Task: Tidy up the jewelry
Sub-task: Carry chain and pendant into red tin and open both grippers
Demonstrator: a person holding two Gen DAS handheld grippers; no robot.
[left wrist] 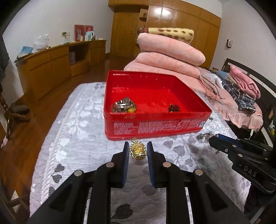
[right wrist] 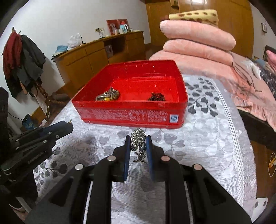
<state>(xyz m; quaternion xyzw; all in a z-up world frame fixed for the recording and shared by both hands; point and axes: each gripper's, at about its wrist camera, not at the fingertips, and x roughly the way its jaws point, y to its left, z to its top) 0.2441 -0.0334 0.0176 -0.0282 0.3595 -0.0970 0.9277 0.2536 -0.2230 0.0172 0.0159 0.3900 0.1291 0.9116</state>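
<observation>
In the left wrist view, the left gripper point(left wrist: 138, 149) at lower centre was clamped on a gold pendant point(left wrist: 138, 151), just below the red tin point(left wrist: 155, 124) at centre, on the grey leaf-patterned cloth point(left wrist: 72, 137). Inside the tin lay a silver-and-yellow cluster point(left wrist: 123, 107) at left and a dark piece point(left wrist: 173, 108) at right. The right gripper point(right wrist: 138, 146) pinched a beaded silver chain point(right wrist: 137, 137), below the tin.

White walls point(left wrist: 51, 15), wood floor point(left wrist: 34, 106); sideboard point(left wrist: 51, 65) far left, wardrobe point(left wrist: 172, 25) far, bed point(left wrist: 241, 103) right.
</observation>
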